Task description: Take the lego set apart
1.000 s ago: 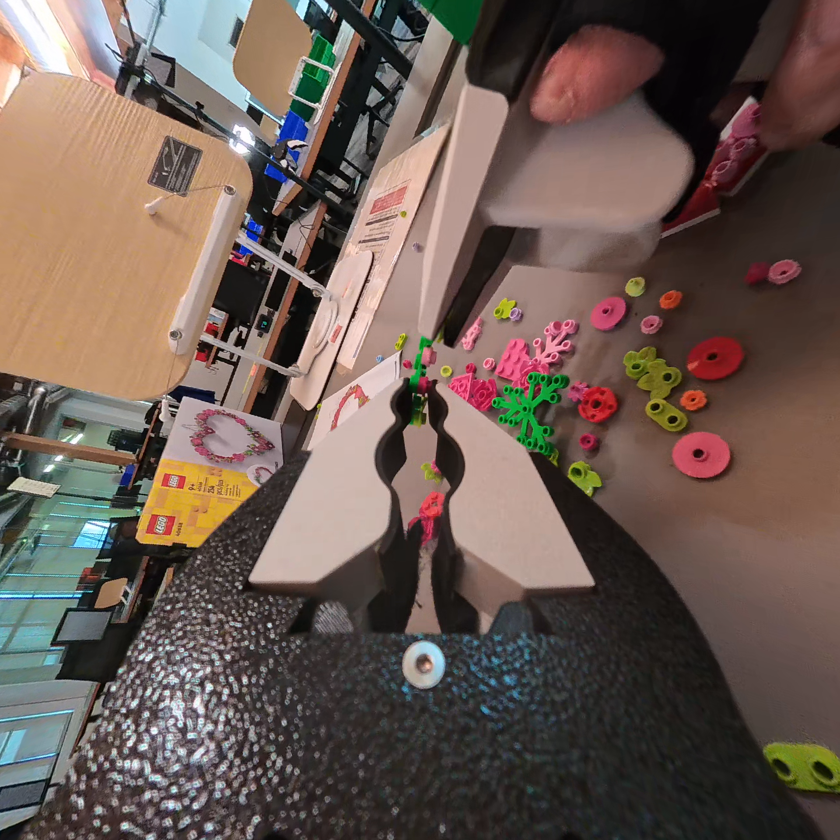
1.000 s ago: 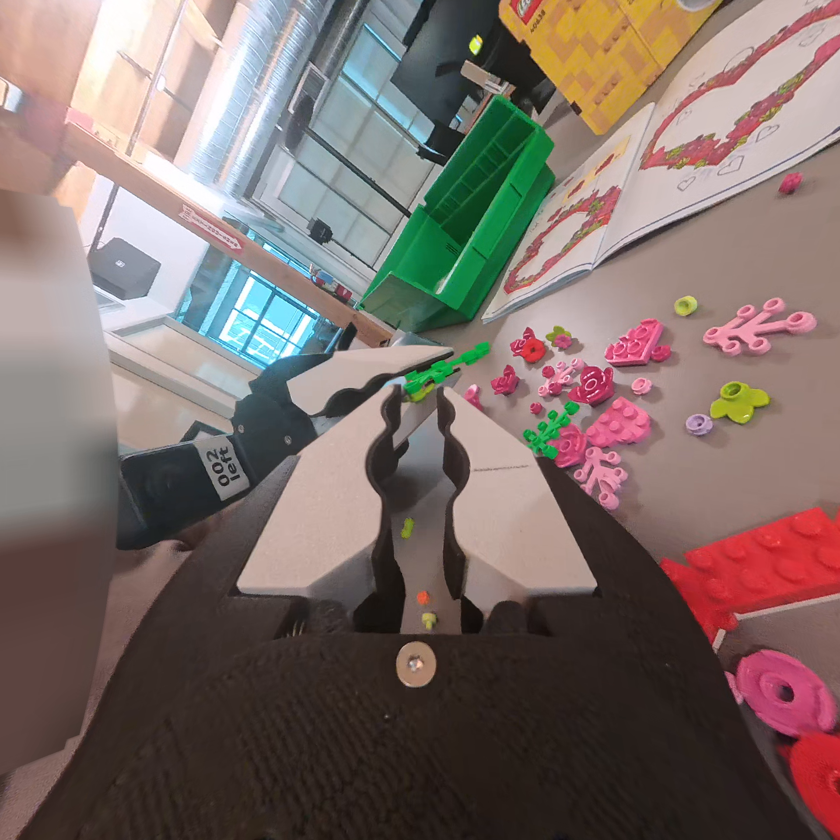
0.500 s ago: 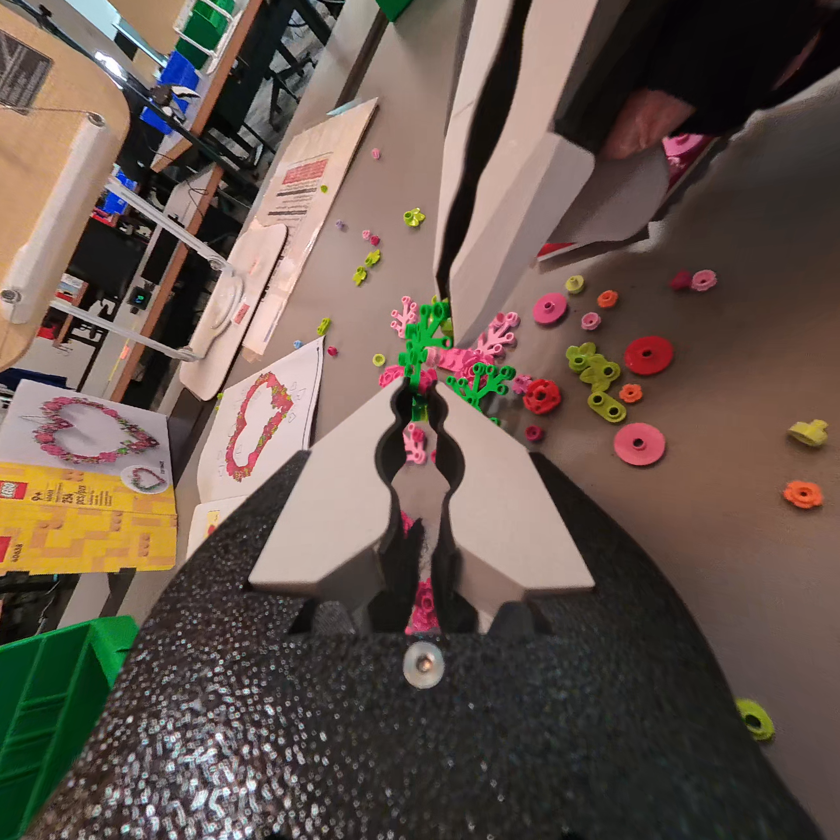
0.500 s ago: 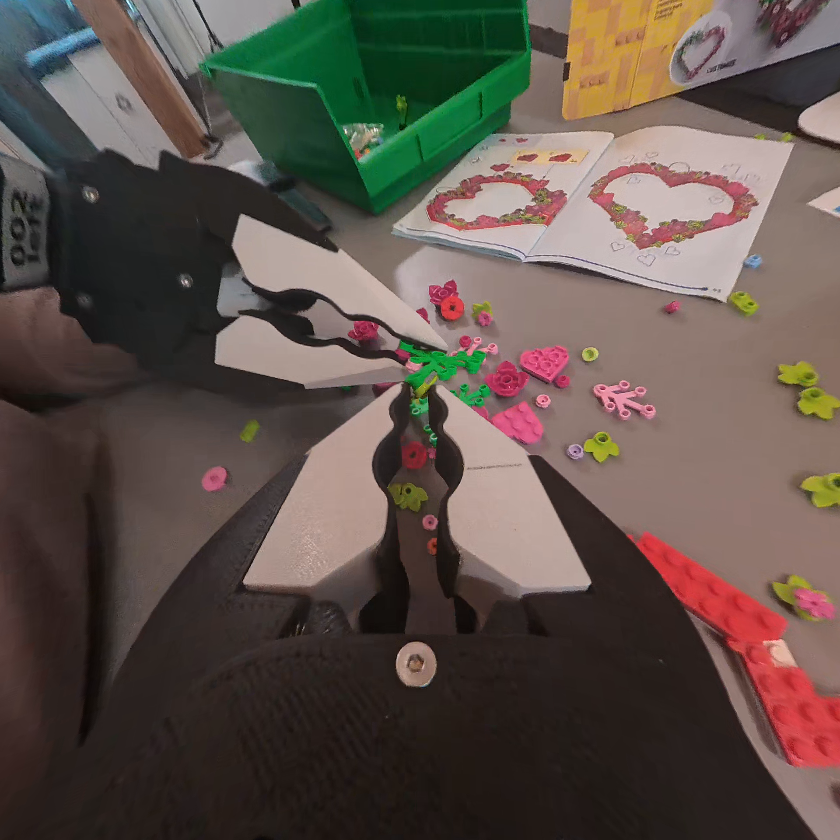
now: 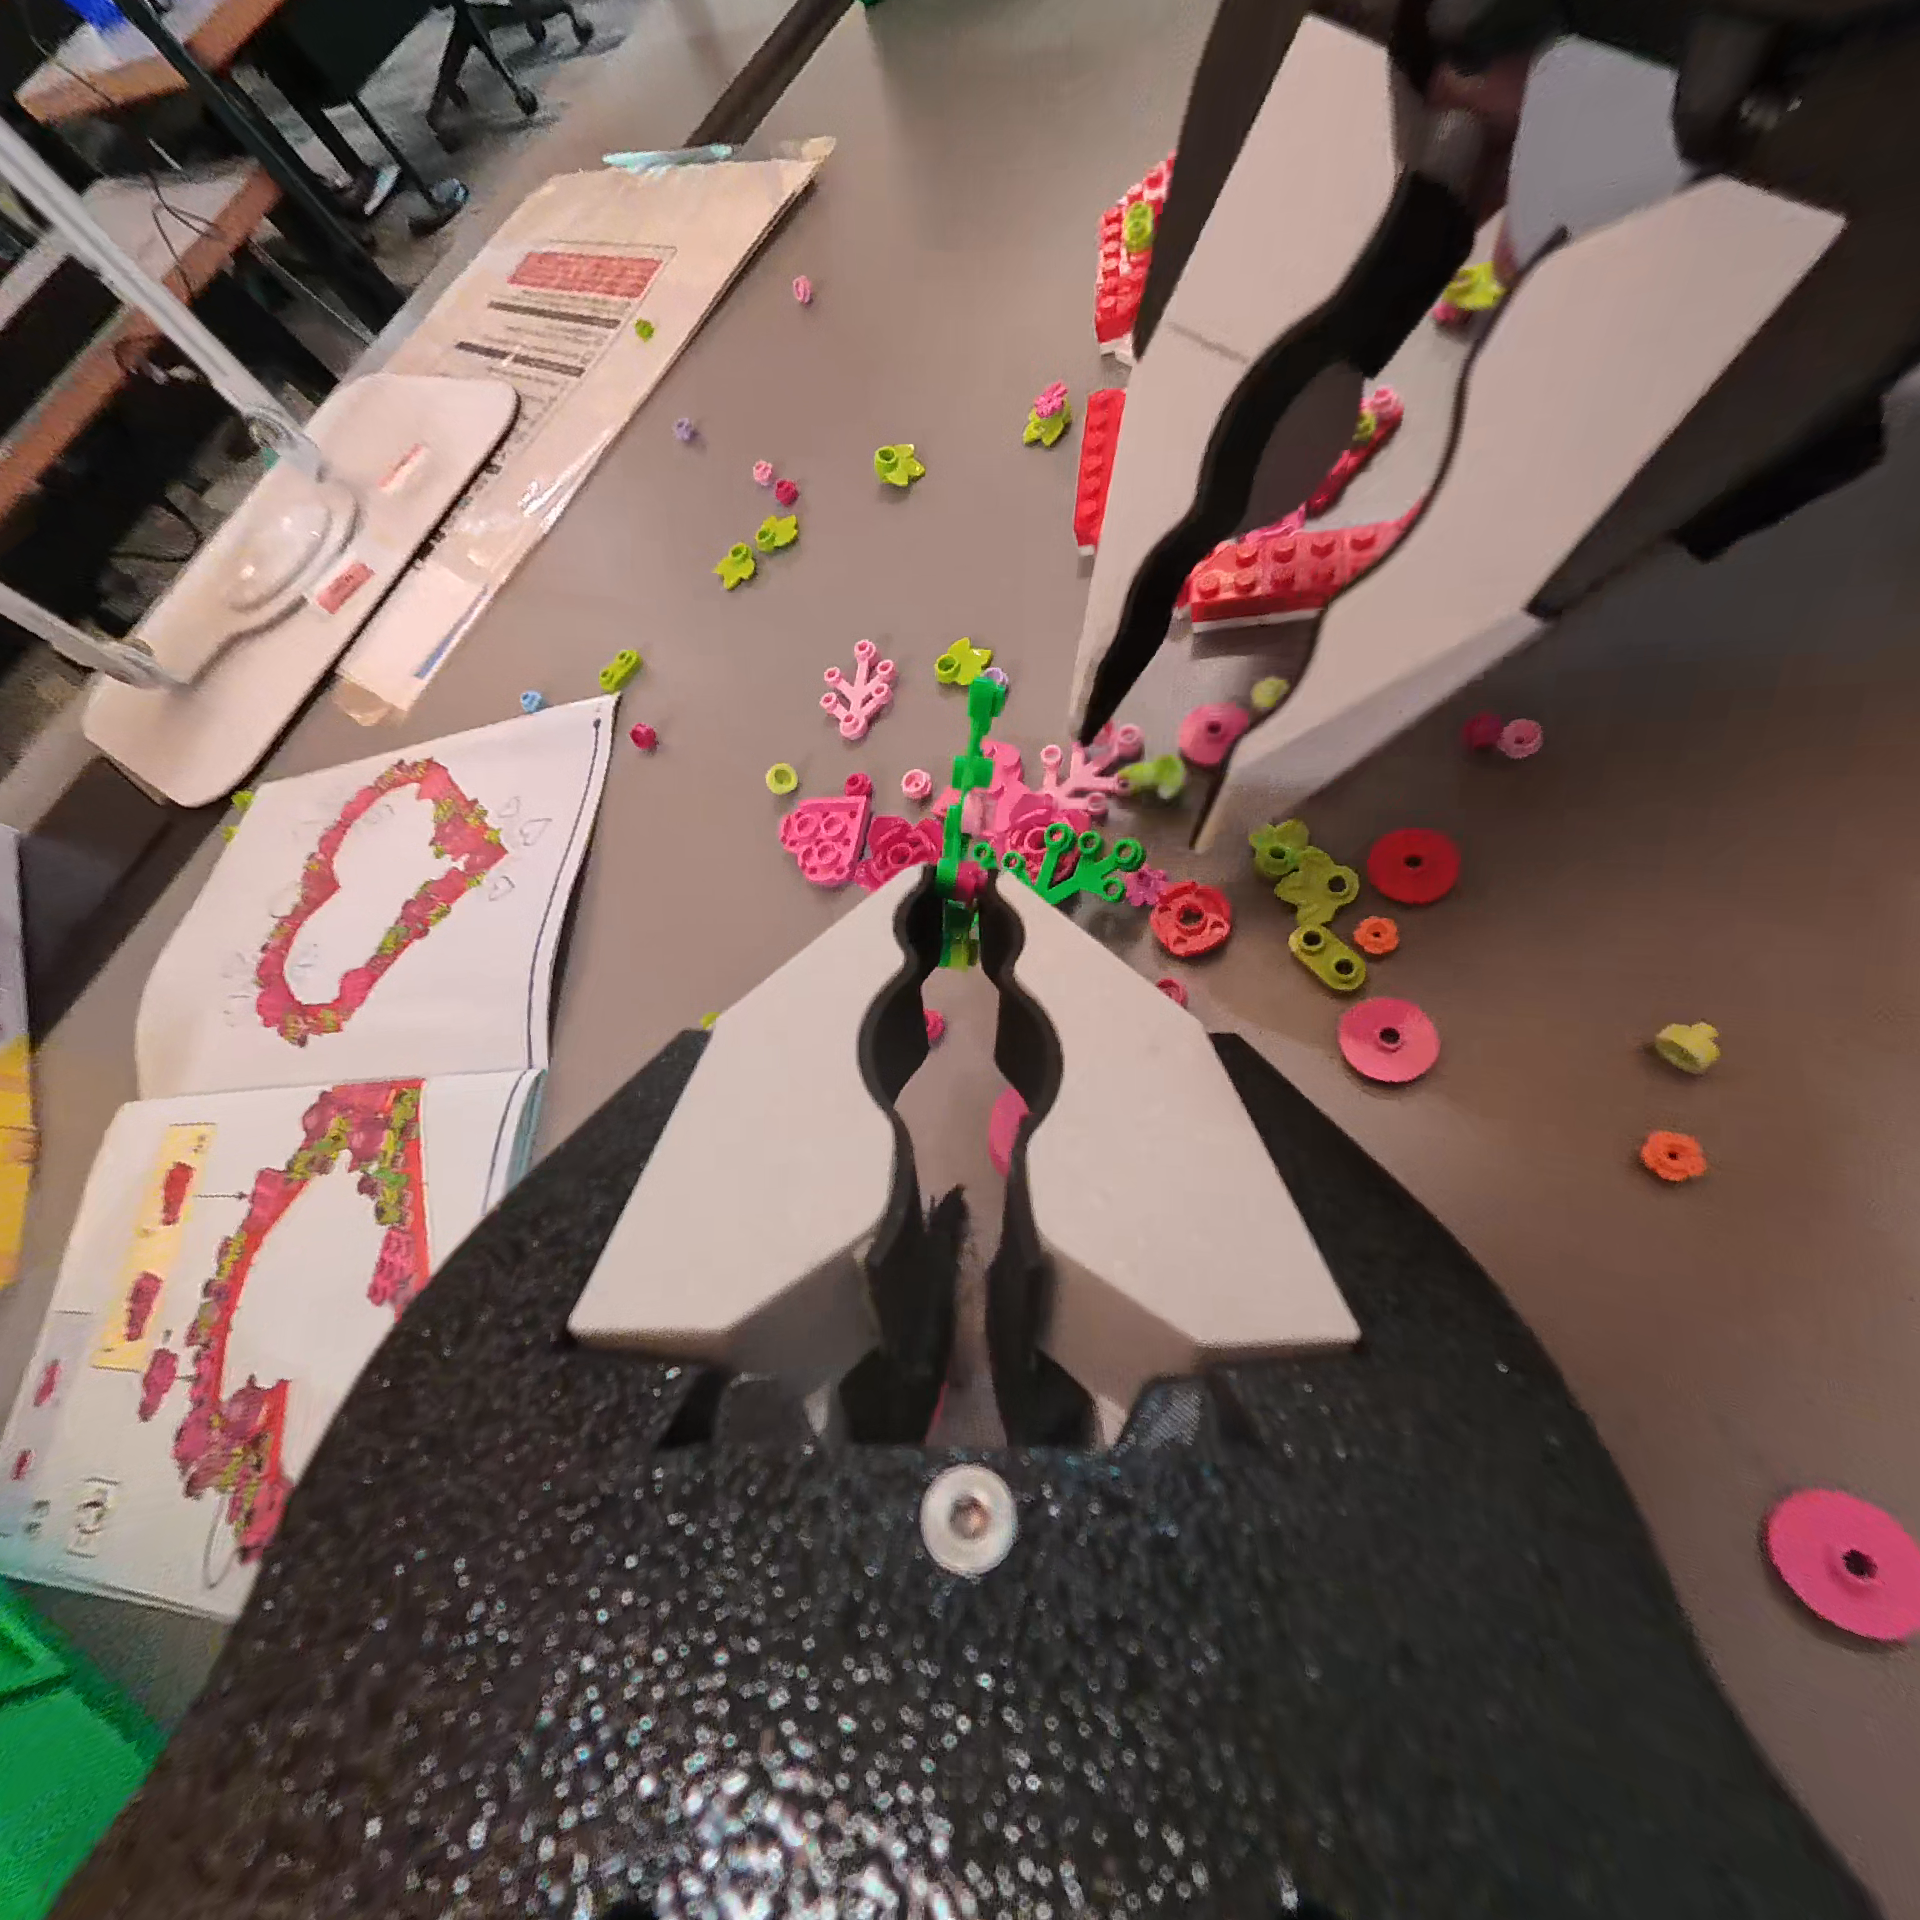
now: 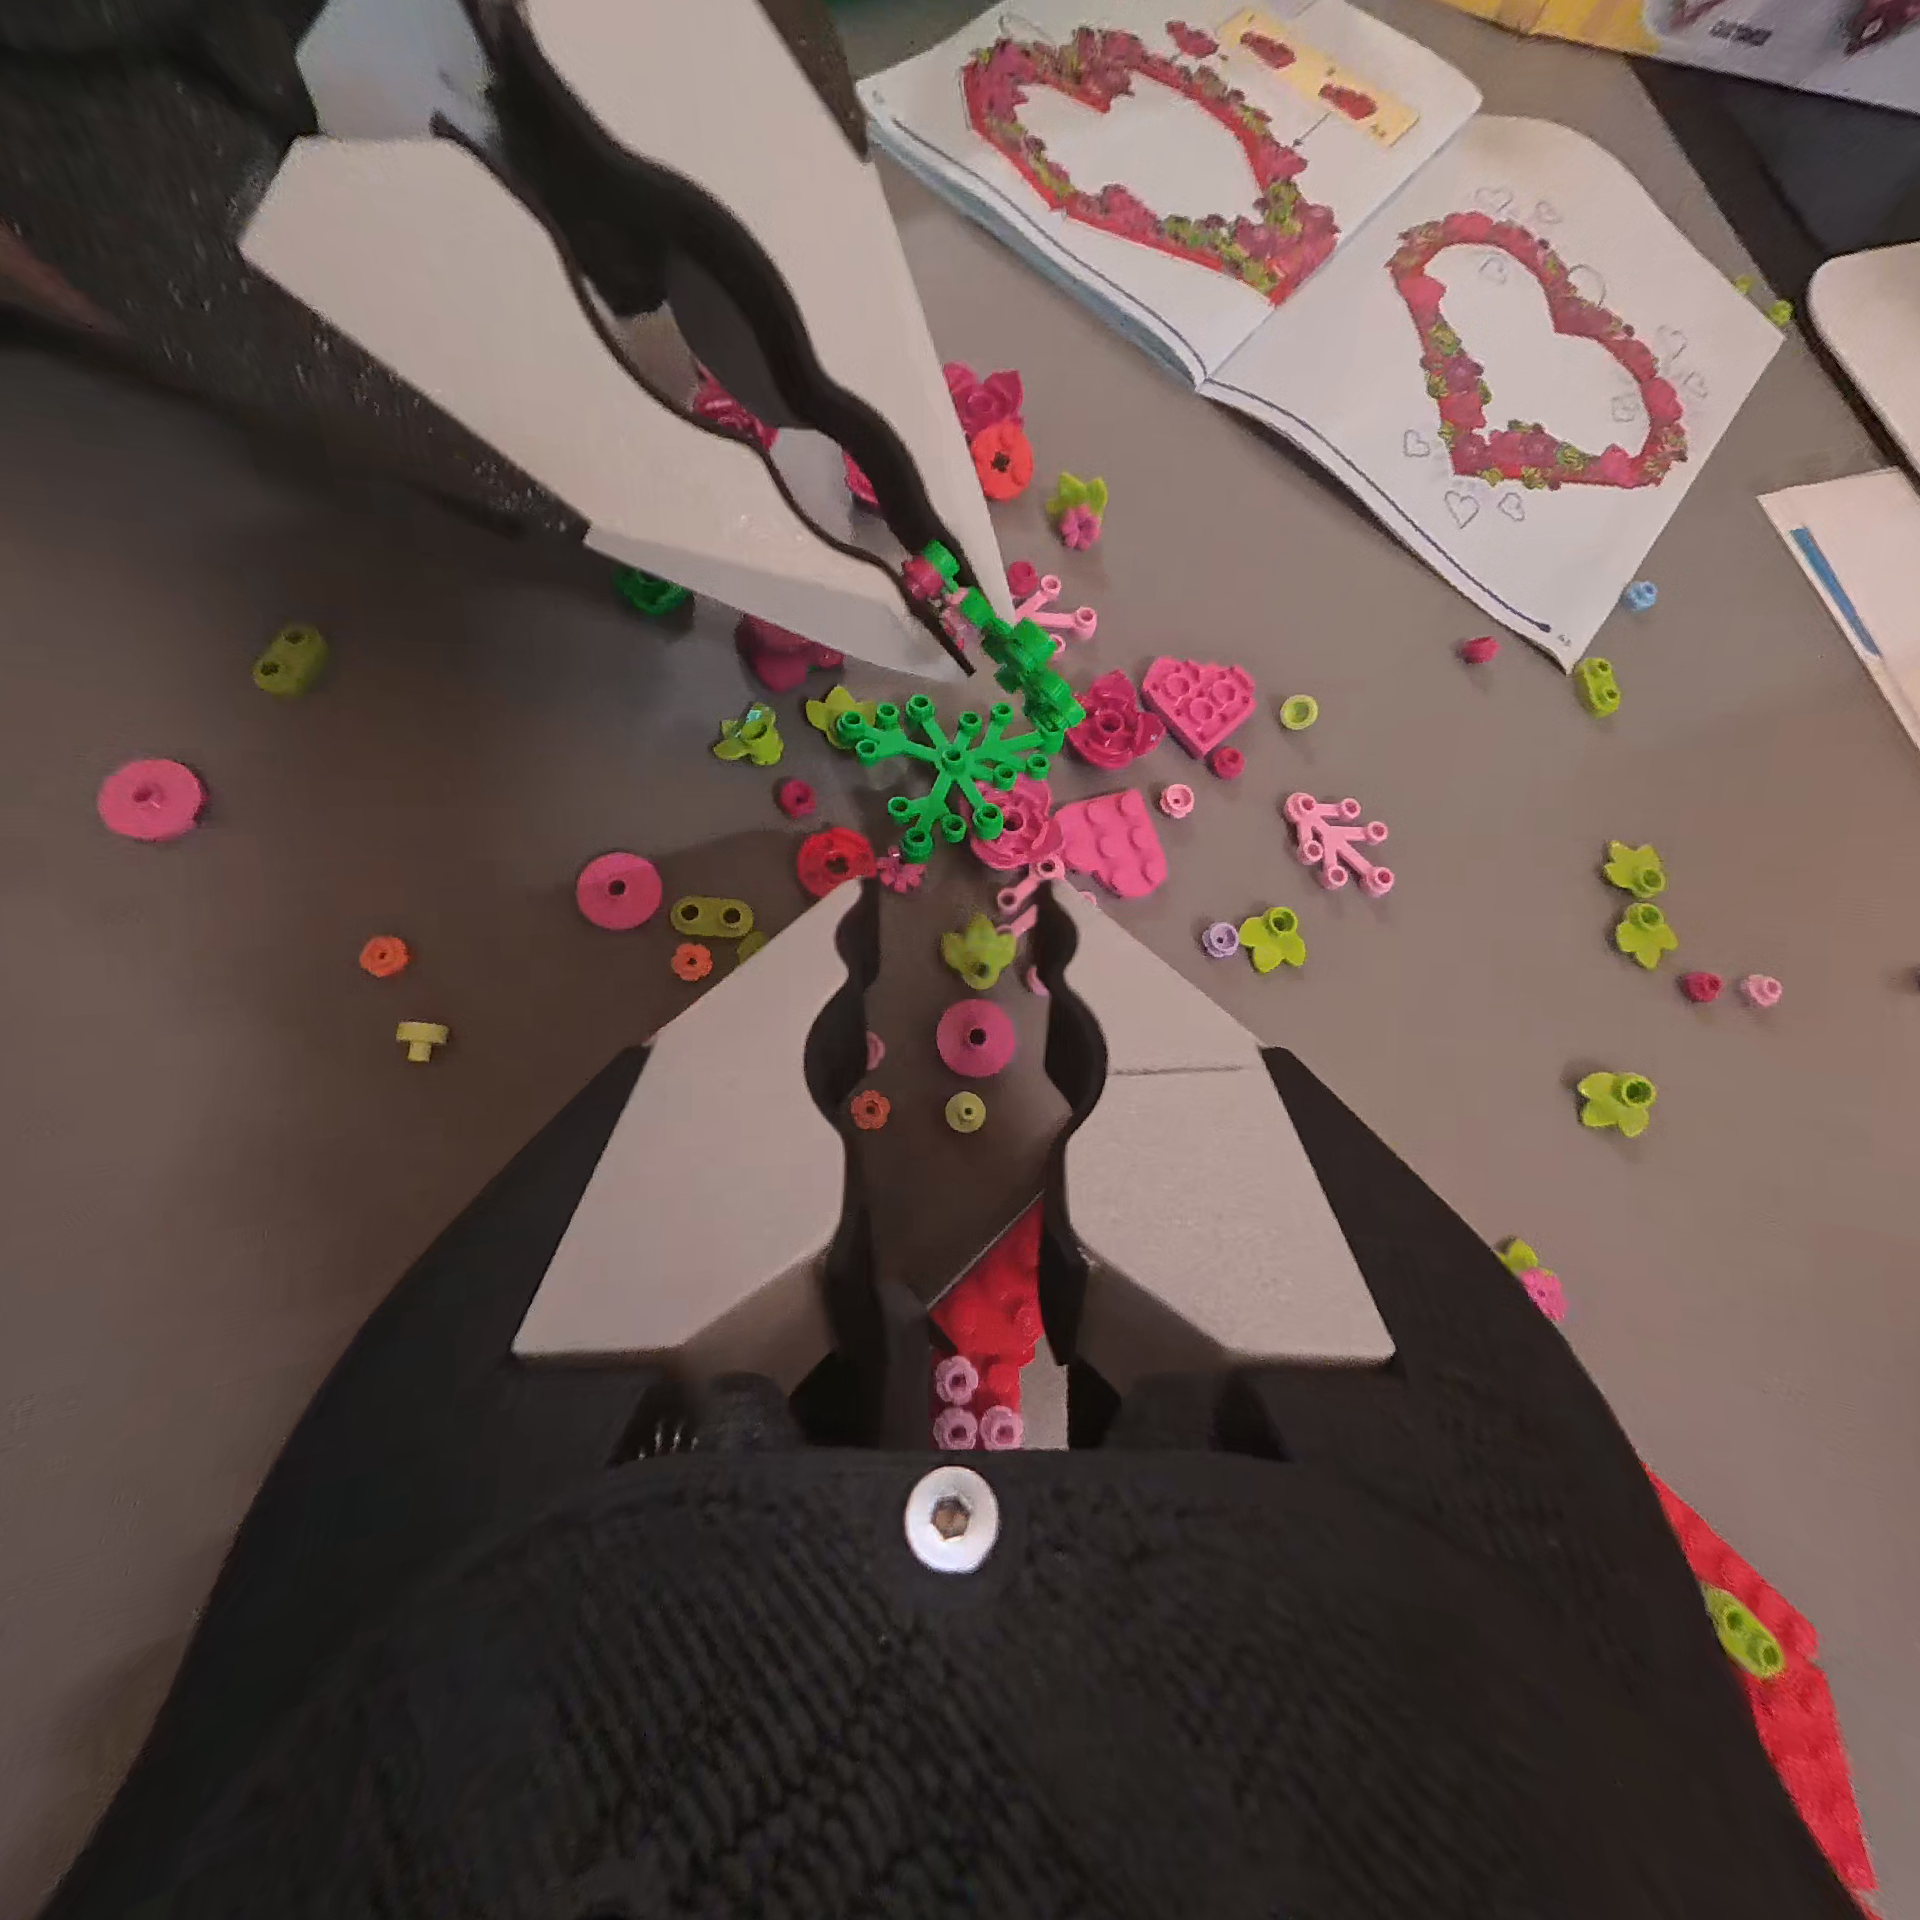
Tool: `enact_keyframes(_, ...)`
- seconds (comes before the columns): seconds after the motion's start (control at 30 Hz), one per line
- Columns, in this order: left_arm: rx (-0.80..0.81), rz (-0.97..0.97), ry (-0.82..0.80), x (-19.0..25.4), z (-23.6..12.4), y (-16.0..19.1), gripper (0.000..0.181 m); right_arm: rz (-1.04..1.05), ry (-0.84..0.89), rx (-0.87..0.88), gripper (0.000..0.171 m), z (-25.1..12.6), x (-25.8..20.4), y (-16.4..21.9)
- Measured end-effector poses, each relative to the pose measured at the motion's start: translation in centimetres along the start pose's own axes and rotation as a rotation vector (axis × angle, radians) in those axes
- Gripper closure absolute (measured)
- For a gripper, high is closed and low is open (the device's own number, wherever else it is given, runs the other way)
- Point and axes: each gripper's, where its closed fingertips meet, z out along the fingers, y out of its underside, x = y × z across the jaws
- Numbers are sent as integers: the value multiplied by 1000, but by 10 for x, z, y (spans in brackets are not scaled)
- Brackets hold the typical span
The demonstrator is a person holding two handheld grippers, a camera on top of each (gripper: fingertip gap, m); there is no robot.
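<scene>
Green bin corner (image 5: pixel 42 1683) sits far left, contents unseen, beside an open booklet (image 5: pixel 416 883) of heart pictures. Left gripper (image 5: pixel 961 894) pinches a green stem piece (image 5: pixel 971 790) above scattered lego pieces (image 6: pixel 1195 696); right gripper (image 6: pixel 951 894) hangs parted, empty.

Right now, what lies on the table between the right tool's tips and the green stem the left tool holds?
The right wrist view shows a flat green branching leaf piece and a magenta rose between the right tool and the green stem.
</scene>
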Motion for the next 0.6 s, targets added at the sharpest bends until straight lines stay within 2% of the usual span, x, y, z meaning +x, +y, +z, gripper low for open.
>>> enact_keyframes(0.13,-7,-35,36,3,1,2,178,-46,34,17,130,1,1,-5)
enact_keyframes(0.27,-7,-9,75,9,2,2,177,-133,101,134,140,-10,4,-26)
enact_keyframes(0.4,14,35,136,22,2,-2,178,-166,64,160,150,-13,-4,-30)
enact_keyframes(0.43,29,30,159,26,1,-4,177,-160,54,161,162,-13,-4,-30)
enact_keyframes(0.47,44,9,175,27,-1,-6,177,-140,39,172,166,-15,-5,-30)
enact_keyframes(0.6,241,-174,303,27,-20,-35,177,102,-138,338,167,-35,-7,-49)
